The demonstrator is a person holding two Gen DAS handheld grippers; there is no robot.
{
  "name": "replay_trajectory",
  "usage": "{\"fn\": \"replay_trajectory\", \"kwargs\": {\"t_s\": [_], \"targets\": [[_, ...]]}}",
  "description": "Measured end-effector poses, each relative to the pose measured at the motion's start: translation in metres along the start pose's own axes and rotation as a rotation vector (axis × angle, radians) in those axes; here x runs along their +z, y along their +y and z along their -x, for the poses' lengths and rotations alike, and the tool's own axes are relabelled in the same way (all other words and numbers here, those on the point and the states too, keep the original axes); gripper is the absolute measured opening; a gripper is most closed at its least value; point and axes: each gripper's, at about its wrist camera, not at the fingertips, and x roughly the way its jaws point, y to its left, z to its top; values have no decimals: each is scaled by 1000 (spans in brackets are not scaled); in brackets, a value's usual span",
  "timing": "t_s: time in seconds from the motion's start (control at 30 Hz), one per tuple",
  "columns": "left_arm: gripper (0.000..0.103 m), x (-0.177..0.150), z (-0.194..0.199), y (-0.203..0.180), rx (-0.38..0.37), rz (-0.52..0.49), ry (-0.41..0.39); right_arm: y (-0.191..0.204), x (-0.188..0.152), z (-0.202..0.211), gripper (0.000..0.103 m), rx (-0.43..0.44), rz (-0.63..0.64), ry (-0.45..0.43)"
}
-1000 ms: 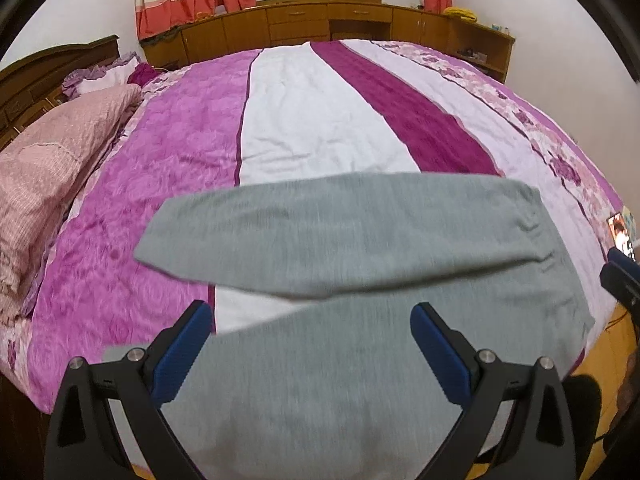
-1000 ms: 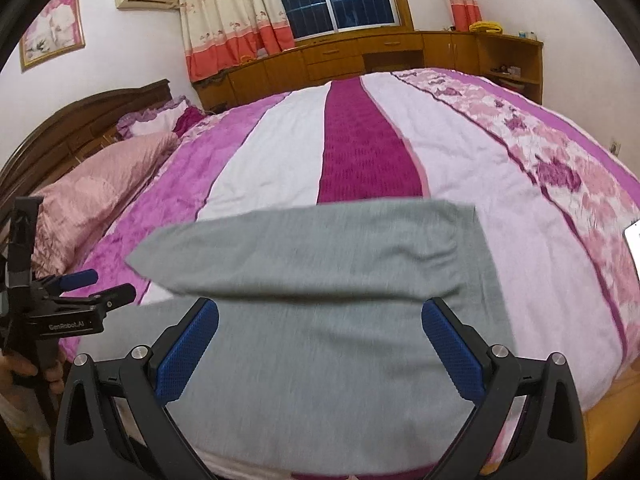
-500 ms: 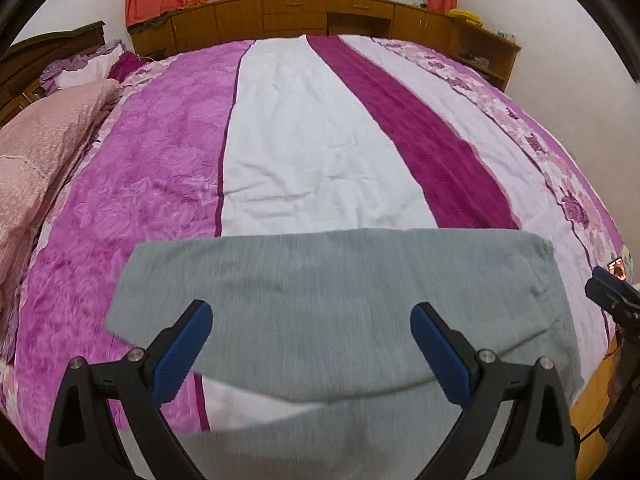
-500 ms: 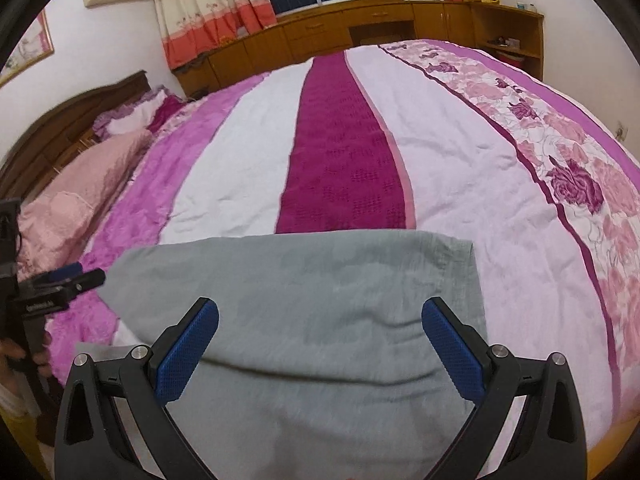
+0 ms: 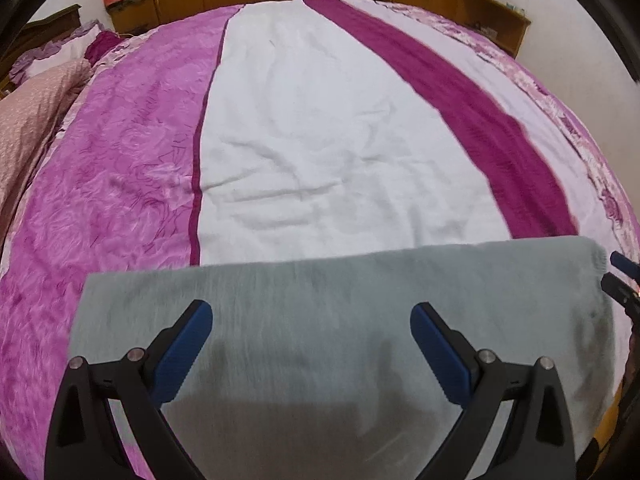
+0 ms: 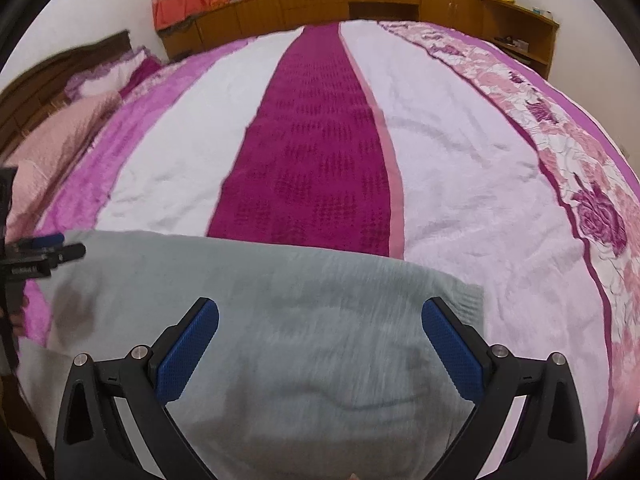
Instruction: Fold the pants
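Grey pants [image 5: 320,320] lie flat across the near edge of the bed, one leg folded over the other; they also show in the right wrist view [image 6: 280,320]. My left gripper [image 5: 312,344] is open and empty, low over the pants' left half. My right gripper [image 6: 320,344] is open and empty, low over the right half near the waistband end [image 6: 468,304]. The left gripper shows at the left edge of the right wrist view [image 6: 48,256], and the right gripper at the right edge of the left wrist view [image 5: 620,276].
The bed has a striped pink, white and magenta quilt [image 5: 320,140]. Pink pillows [image 5: 28,120] lie at the left by a dark wooden headboard [image 6: 52,76]. Wooden cabinets [image 6: 360,4] and curtains line the far wall.
Both grippers have moved down and forward toward the pants, which now fill the lower part of each view. Both stay open and empty.
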Motion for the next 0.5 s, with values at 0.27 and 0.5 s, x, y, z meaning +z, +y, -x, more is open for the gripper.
{"fn": "replay_trajectory", "kwargs": {"t_s": [0.27, 0.5], "targets": [[101, 7, -45, 13, -7, -17, 61, -1, 5, -42, 98, -32, 71, 54], [103, -4, -66, 17, -37, -44, 36, 3, 5, -66, 99, -47, 120, 68]]}}
